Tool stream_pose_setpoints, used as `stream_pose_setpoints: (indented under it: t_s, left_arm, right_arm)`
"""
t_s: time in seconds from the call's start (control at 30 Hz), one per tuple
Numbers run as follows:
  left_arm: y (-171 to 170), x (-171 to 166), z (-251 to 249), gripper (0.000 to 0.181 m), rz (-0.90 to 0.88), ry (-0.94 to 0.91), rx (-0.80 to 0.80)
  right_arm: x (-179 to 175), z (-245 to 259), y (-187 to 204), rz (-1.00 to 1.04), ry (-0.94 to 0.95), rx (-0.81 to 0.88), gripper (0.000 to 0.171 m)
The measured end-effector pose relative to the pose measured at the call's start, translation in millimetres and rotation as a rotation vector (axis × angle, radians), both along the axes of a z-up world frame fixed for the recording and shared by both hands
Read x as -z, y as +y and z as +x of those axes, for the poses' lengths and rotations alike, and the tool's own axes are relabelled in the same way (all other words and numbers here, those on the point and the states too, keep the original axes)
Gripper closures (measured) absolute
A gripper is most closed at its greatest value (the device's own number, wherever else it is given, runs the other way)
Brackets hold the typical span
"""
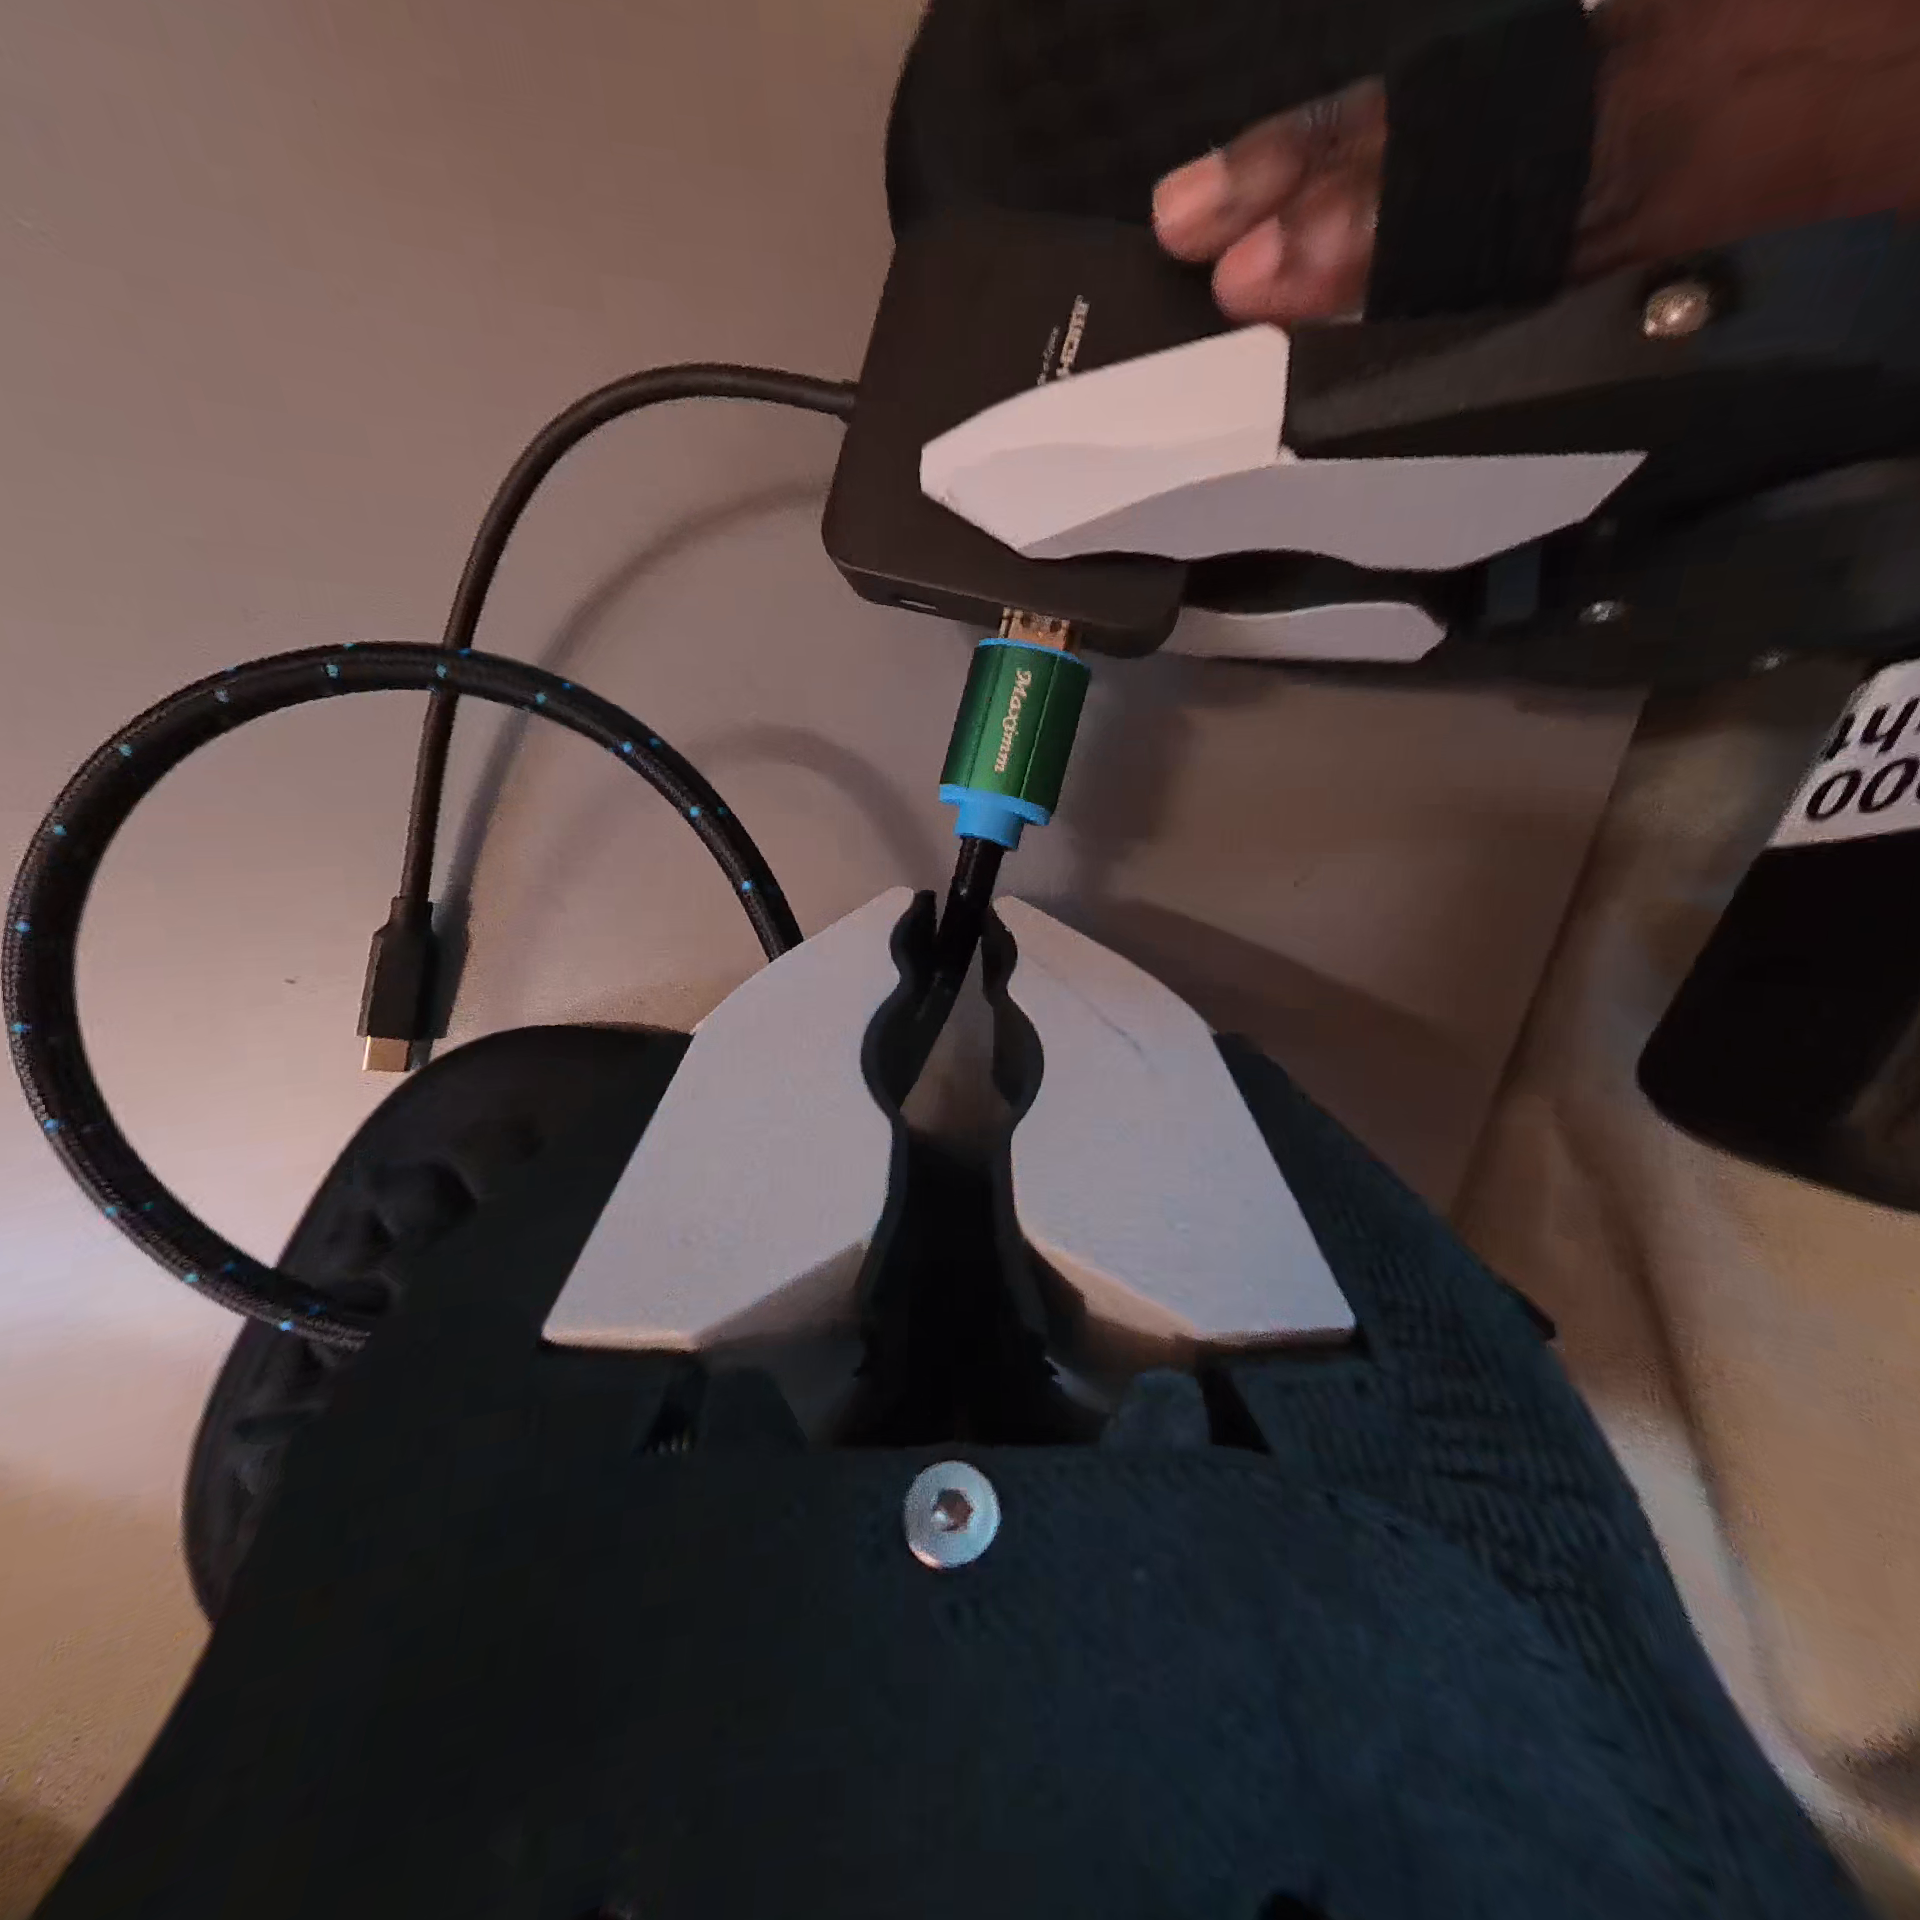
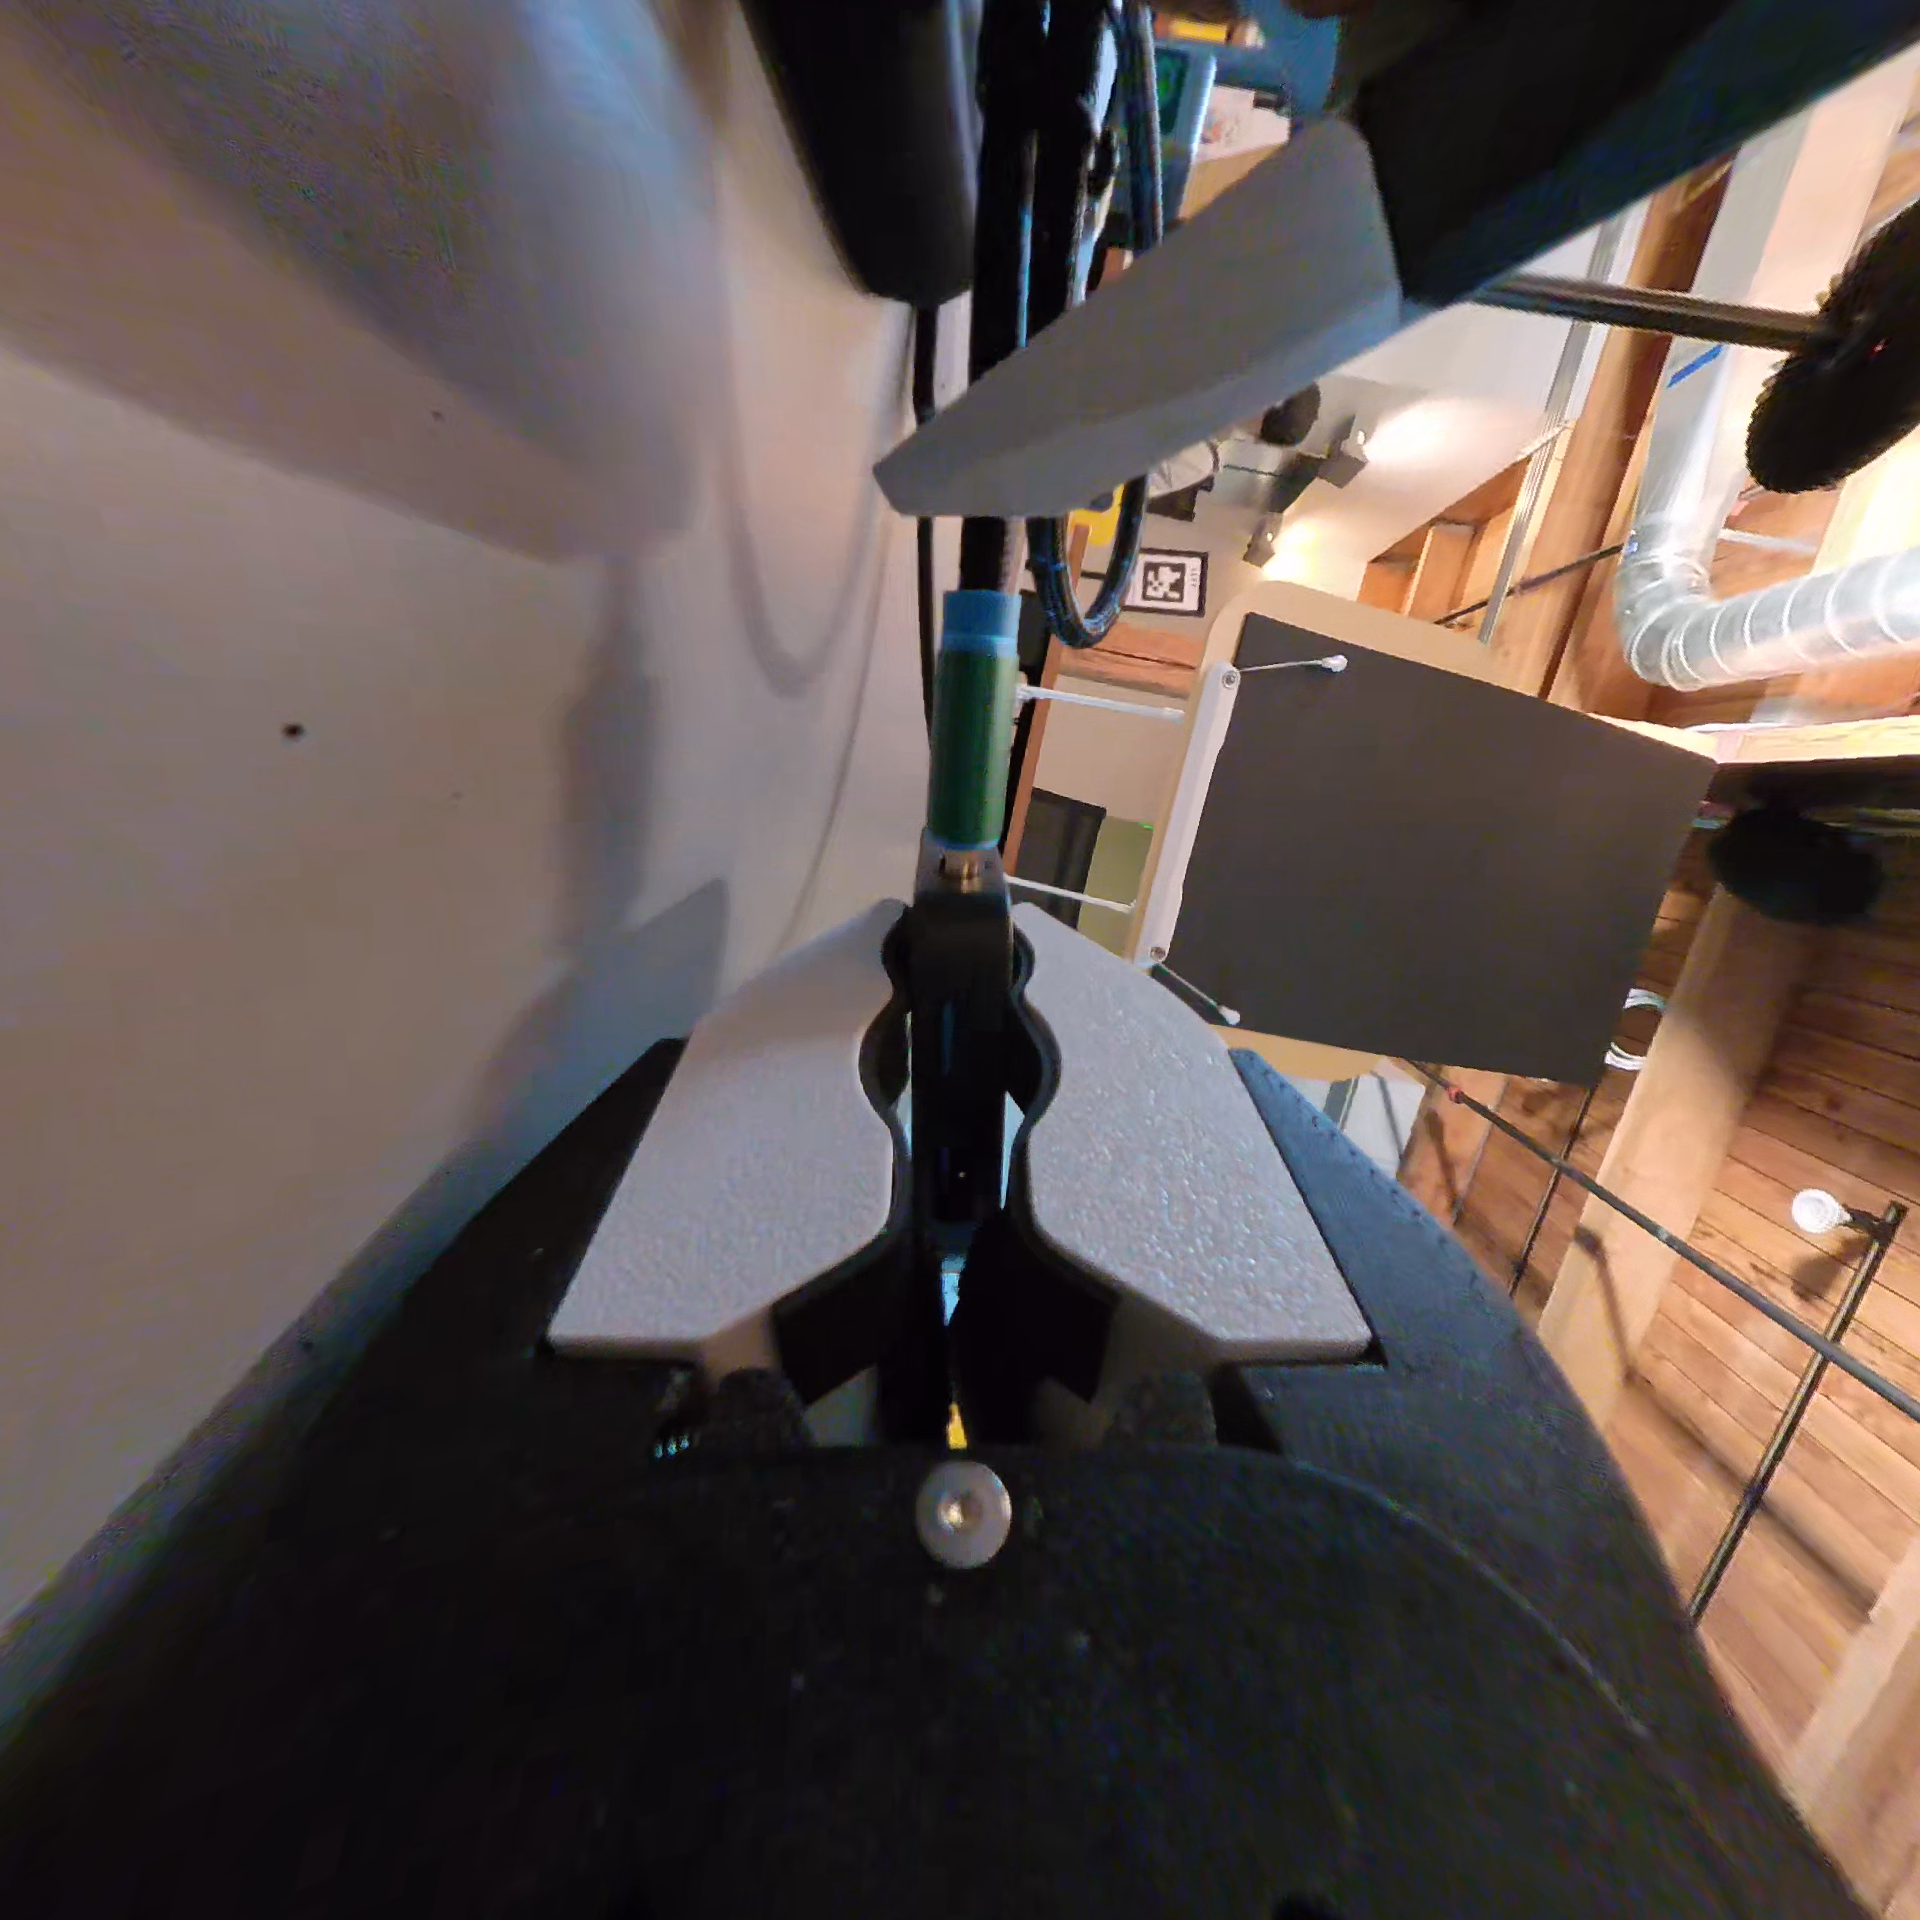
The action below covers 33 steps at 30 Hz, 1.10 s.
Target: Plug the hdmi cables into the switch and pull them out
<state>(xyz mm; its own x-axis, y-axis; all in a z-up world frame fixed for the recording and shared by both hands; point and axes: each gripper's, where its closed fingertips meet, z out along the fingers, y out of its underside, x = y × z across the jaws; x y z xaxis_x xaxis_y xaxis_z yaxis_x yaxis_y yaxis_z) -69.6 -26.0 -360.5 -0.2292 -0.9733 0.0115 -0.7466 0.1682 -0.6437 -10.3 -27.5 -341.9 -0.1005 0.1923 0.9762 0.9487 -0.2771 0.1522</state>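
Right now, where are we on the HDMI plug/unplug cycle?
Mid-cycle. The right gripper is shut on the black switch, holding it off the table. The left gripper is shut on the braided cable just behind the green HDMI plug, whose metal tip shows partly at the port: going in or coming out, one frame cannot tell. No second HDMI cable shows.

warm dim indoor light, soft shadows across the table [image 1: 312,312], heavy fisheye warping at edges, motion blur on the hand [image 1: 1278,218].
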Motion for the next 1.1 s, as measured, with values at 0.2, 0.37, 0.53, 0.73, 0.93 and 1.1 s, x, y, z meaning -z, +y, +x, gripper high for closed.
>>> stream_pose_setpoints:
  t_s: [0.2,0.37,0.53,0.73,0.93,1.1]
  left_arm:
    - [-12.5,-13.2,5.0,0.175,0.053,-0.094,0.020]
    - [-24.9,-13.2,13.7,0.175,0.006,-0.083,-0.024]
    - [-29.7,-15.7,20.2,0.175,-0.007,-0.127,-0.024]
    - [-32.7,-20.1,23.5,0.173,0.055,-0.153,-0.007]
    - [-33.2,-126.3,22.1,0.162,0.332,-0.739,-0.013]
    - [5.6,-219.7,-45.8,0.159,0.411,-1.496,-0.260]
  right_arm:
    - [-12.2,1.3,-5.6,0.036,-0.020,-0.057,0.158]
    - [-10.2,5.2,-6.2,0.011,-0.040,-0.007,0.158]
    - [-14.5,6.4,-6.9,0.010,-0.062,-0.048,0.159]
    - [-21.2,9.8,-10.6,0.030,-0.073,-0.067,0.157]
    - [-52.2,41.6,-23.2,0.191,0.094,-0.022,0.157]
    - [-92.2,78.0,-46.6,0.361,0.340,0.012,0.157]
